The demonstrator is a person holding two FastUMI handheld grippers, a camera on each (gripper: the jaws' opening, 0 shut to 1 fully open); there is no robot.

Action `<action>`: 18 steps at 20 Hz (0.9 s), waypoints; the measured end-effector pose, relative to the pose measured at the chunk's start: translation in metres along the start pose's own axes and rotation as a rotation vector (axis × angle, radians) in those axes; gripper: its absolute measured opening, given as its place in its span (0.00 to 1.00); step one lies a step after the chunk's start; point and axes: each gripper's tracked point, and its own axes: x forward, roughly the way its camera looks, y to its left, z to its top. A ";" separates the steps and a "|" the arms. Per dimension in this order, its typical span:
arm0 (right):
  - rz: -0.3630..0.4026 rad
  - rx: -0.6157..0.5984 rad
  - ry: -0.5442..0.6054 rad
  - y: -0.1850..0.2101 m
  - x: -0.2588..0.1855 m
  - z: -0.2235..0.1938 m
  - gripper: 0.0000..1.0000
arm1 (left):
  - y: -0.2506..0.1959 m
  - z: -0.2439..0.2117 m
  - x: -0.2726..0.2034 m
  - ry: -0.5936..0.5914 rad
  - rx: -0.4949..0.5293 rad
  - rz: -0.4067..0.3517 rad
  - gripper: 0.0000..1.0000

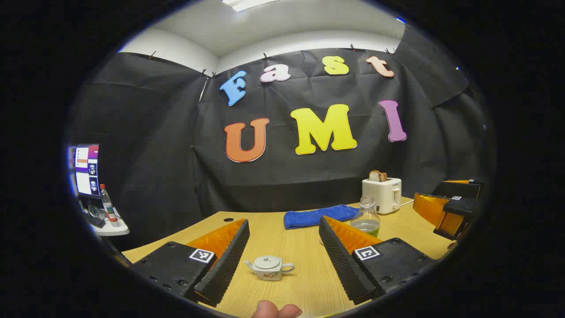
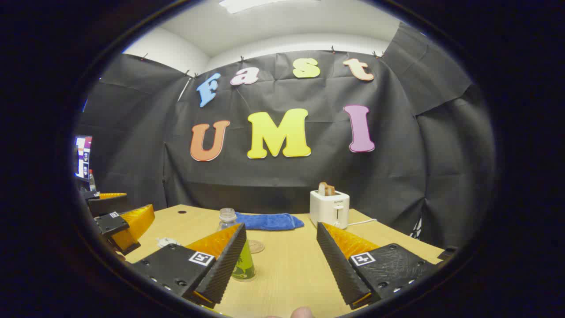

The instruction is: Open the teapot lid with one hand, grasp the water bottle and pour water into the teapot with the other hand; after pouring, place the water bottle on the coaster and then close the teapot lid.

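Left gripper view frames the lidded teapot (image 1: 269, 267) between its spread gripper (image 1: 280, 260), while right gripper view's spread gripper (image 2: 279, 260) faces bottle (image 2: 238, 247) and coaster (image 2: 255, 246)

We see a pale wood-grain counter (image 1: 304, 247) carrying a rolled blue cloth towel (image 1: 320, 216) near its far edge. Just beside the towel stands a white boxy plastic toaster (image 1: 382, 194) with a brown slice of bread (image 1: 378, 176) sticking up out of its slot, and a white cord (image 2: 362, 222) trails from it across the counter. Well apart, off the counter's end, we find a lit computer monitor (image 1: 87, 168) above a small white side shelf (image 1: 109, 229), where a clear plastic bottle with a red cap (image 1: 107, 205) stands upright.
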 end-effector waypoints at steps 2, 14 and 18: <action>0.001 -0.006 -0.012 0.000 -0.002 0.004 0.97 | 0.002 -0.001 0.000 -0.002 -0.013 0.002 0.99; -0.006 -0.026 -0.045 -0.001 -0.007 0.012 0.96 | 0.005 -0.006 0.002 0.016 -0.031 0.007 0.99; 0.005 -0.018 -0.036 0.003 -0.006 0.008 0.96 | 0.006 -0.006 0.002 0.012 -0.034 0.011 0.99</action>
